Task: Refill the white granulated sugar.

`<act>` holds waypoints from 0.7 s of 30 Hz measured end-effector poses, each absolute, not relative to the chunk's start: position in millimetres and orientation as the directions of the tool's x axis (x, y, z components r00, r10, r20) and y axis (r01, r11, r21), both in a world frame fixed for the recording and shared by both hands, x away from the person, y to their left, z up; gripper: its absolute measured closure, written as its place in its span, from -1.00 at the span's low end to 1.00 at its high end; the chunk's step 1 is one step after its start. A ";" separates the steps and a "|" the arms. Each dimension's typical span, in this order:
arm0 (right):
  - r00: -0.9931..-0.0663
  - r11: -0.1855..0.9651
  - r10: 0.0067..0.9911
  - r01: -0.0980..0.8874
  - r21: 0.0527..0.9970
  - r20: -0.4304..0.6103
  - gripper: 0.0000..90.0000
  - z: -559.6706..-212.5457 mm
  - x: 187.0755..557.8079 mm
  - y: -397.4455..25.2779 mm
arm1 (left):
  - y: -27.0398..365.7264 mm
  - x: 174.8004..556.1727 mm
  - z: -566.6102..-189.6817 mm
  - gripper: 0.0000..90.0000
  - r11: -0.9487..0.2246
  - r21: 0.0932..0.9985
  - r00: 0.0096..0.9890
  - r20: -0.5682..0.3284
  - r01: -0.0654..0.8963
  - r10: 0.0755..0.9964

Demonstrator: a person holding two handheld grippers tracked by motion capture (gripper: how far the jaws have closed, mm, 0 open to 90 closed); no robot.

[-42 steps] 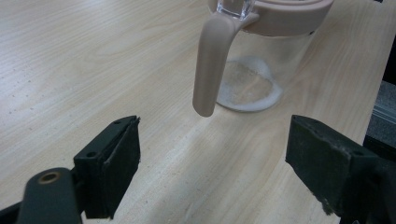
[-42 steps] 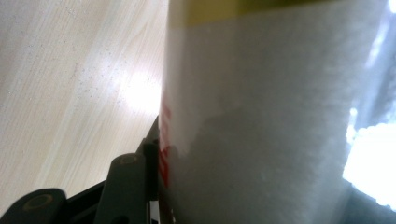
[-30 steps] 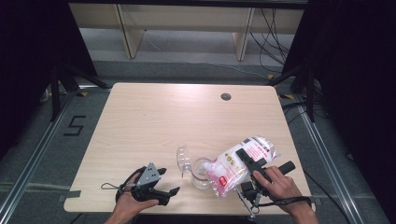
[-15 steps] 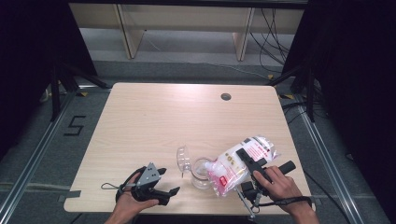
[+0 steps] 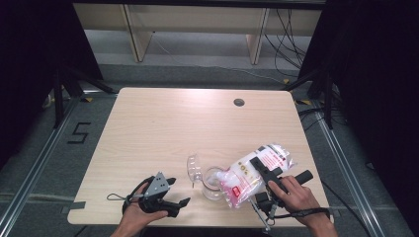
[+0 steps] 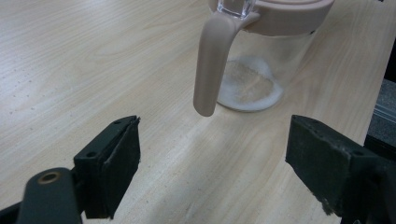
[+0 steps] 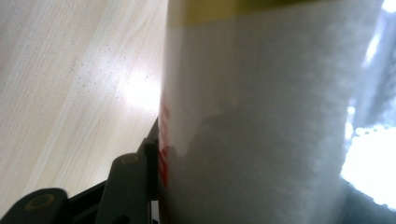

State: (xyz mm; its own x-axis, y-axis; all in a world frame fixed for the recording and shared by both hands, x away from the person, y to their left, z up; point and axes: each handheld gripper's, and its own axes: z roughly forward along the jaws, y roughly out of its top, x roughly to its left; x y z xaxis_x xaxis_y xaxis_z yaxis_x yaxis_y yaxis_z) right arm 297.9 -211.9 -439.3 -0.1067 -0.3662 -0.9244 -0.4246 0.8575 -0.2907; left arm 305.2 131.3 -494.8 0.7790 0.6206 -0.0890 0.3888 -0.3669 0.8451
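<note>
While the bag stays tipped over the jar, little has changed in the last second:
high view, bag: bag (image 5: pixel 247 175) of white grains is clamped in the right gripper (image 5: pixel 258 164), mouth touching the jar (image 5: pixel 212 186) rim, same tilt as a second ago.
high view, left: left gripper (image 5: pixel 179 191) is parked left of the jar, unmoved.
left gripper view: jaws are wide and hold nothing; the jar (image 6: pixel 261 70) is ahead with a thin layer of grains (image 6: pixel 250 86) at its bottom.
right gripper view: jaws are pressed on the bag (image 7: pixel 261 130).
meaning: pour looks barely started; likely needs more tilt.
</note>
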 end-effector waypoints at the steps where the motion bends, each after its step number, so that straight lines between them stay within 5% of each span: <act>1: -0.105 0.858 -0.365 -0.424 -0.290 -0.925 0.16 -439.0 297.8 -212.1 | 131.5 305.5 -494.7 -0.61 -0.372 0.845 0.782 -0.083 0.384 0.618; 21: -0.113 0.870 -0.344 -0.412 -0.271 -0.932 0.17 -439.1 294.9 -214.5 | 131.3 305.2 -494.8 -0.61 -0.367 0.845 0.779 -0.088 0.388 0.621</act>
State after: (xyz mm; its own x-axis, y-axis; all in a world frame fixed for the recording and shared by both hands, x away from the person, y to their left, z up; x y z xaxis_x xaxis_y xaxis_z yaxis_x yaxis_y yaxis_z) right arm 294.9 -214.5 -439.1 -0.1125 -0.3441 -0.9322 -0.4125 0.8697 -0.2712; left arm 305.2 131.3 -494.8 0.7787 0.6212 -0.0880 0.3885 -0.3673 0.8451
